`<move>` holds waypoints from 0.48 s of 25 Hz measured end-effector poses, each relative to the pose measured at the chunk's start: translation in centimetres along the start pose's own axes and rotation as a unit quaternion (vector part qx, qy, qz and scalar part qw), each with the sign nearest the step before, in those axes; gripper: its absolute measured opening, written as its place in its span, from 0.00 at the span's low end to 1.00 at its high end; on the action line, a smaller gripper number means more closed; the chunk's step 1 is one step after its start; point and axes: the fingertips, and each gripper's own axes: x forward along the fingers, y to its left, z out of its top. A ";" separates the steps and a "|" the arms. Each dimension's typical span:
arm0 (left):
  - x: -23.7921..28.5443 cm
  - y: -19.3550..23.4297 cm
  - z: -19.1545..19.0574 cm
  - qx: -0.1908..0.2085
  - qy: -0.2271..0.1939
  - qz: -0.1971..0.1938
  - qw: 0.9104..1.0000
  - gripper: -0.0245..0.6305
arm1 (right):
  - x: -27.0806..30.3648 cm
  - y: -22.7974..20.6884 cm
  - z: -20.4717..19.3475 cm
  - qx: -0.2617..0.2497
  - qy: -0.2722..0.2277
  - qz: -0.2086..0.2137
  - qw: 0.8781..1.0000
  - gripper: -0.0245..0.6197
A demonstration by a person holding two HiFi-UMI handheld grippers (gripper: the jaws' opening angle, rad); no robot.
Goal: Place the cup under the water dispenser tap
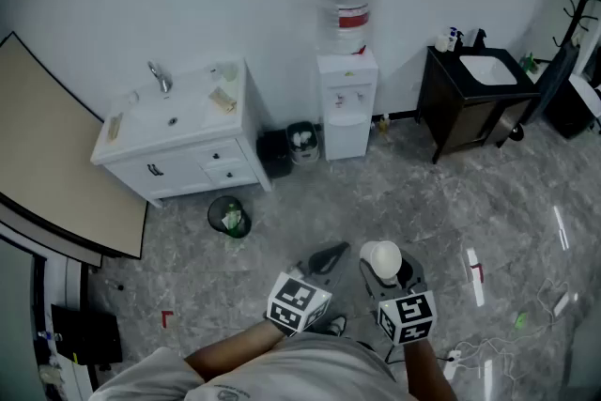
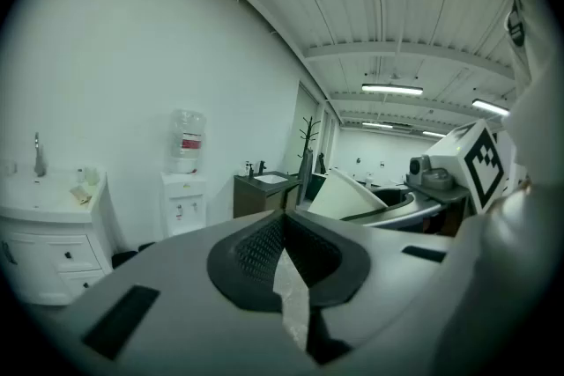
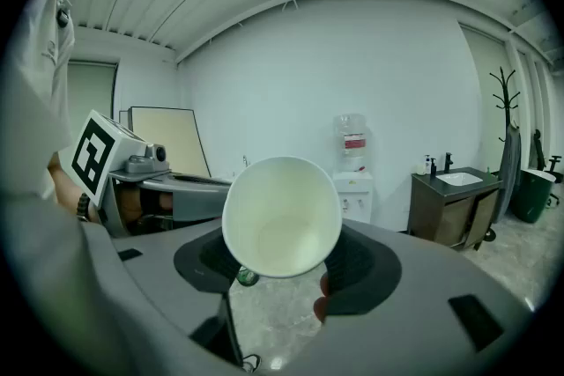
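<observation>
A white paper cup (image 1: 383, 258) lies tilted between the jaws of my right gripper (image 1: 386, 266), low in the head view. In the right gripper view the cup (image 3: 282, 217) shows its empty mouth, and the dark pads (image 3: 357, 264) press on its sides. My left gripper (image 1: 327, 255) hangs beside it, jaws together, holding nothing; in its own view the gripper (image 2: 284, 235) shows pads that meet. The white water dispenser (image 1: 346, 99) with a clear bottle stands against the far wall, well ahead of both grippers. It also shows small as the dispenser (image 3: 354, 172) and the dispenser (image 2: 185, 182).
A white vanity with a sink (image 1: 178, 131) stands left of the dispenser, with a black bin (image 1: 302, 144) between them and a round bin (image 1: 230, 216) in front. A dark sink cabinet (image 1: 470, 99) and coat stand (image 1: 573, 14) stand right. Cables (image 1: 507, 352) lie on the floor.
</observation>
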 end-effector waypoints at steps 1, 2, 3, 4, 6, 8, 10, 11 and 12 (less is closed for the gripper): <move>0.0 -0.1 0.0 0.000 0.000 0.000 1.000 0.04 | 0.0 0.0 0.0 -0.002 0.000 0.001 1.000 0.45; 0.0 -0.1 0.0 0.001 -0.001 0.000 1.000 0.04 | 0.0 0.0 0.1 -0.004 -0.001 0.001 1.000 0.45; 0.1 -0.2 0.0 0.001 0.000 0.000 1.000 0.04 | 0.0 0.0 0.1 -0.005 -0.001 0.002 1.000 0.45; 0.1 -0.2 0.0 0.001 0.000 0.000 1.000 0.04 | -0.1 0.0 0.2 -0.005 -0.003 0.003 1.000 0.45; 0.2 -0.3 0.0 0.001 0.000 0.000 1.000 0.04 | -0.1 -0.1 0.4 -0.003 -0.005 0.005 1.000 0.45; 0.3 -0.4 0.0 0.001 0.001 0.001 1.000 0.04 | -0.2 -0.2 0.5 0.002 -0.005 0.008 1.000 0.45; 0.3 -0.4 0.0 0.001 0.002 0.003 1.000 0.04 | -0.3 -0.3 0.5 0.005 -0.006 0.010 1.000 0.45; 0.3 -0.4 -0.1 0.001 0.003 0.003 1.000 0.04 | -0.3 -0.3 0.5 0.006 -0.007 0.011 1.000 0.46; 0.4 -0.3 -0.2 0.001 0.003 0.004 1.000 0.04 | -0.2 -0.4 0.5 0.006 -0.007 0.011 1.000 0.46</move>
